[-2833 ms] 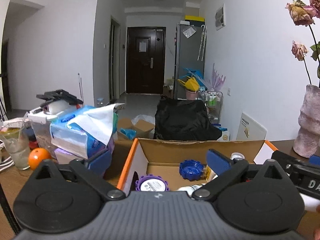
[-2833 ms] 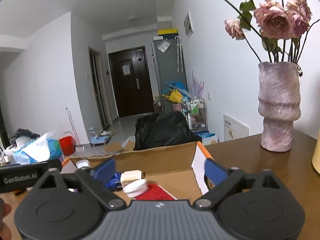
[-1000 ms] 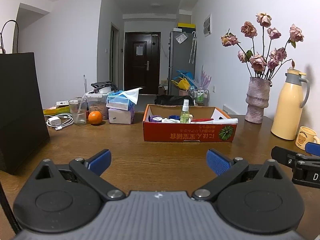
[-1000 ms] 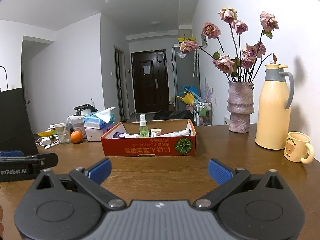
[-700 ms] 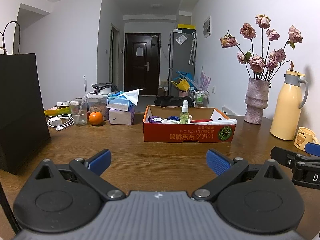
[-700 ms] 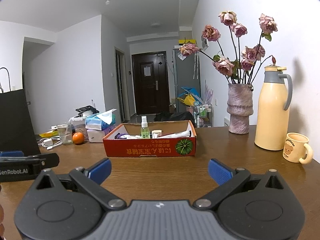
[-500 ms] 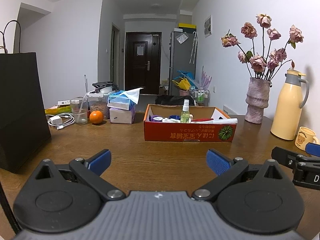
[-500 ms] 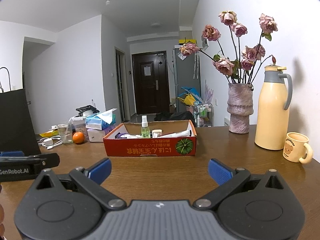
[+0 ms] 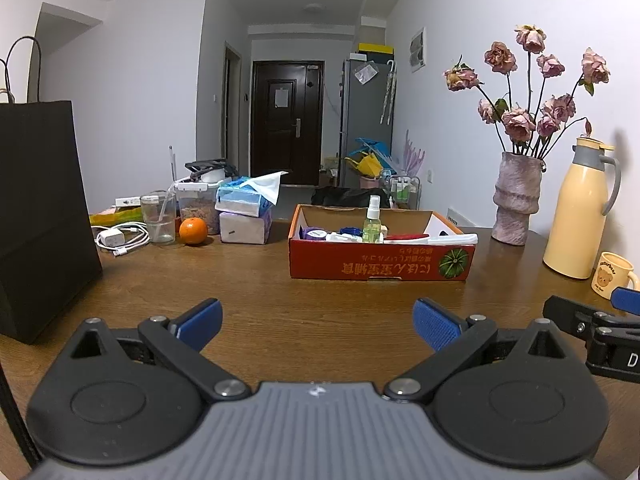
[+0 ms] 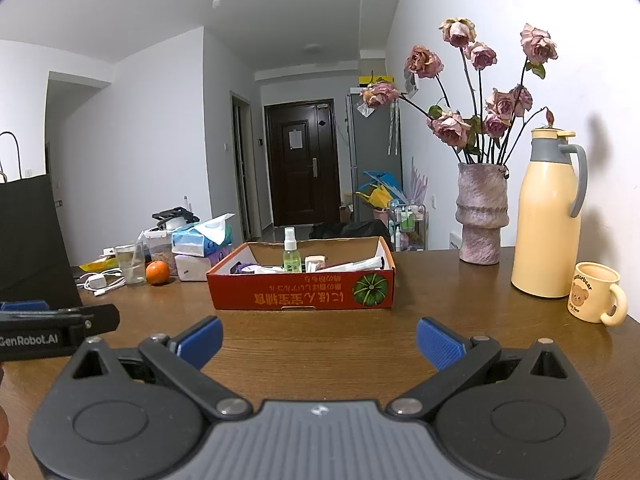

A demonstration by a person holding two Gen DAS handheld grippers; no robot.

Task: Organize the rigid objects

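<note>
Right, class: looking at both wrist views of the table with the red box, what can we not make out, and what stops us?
- Floor of the red cardboard box: both views, hidden by its front wall.
- Print on the spray bottle: too small.
- Black paper bag: left wrist view, cut off by the left edge.
- Table nearest us: covered by the open left gripper and open right gripper.

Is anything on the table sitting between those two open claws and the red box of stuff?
Nothing visible: only bare wooden table lies between the left gripper, the right gripper and the red cardboard box.
</note>
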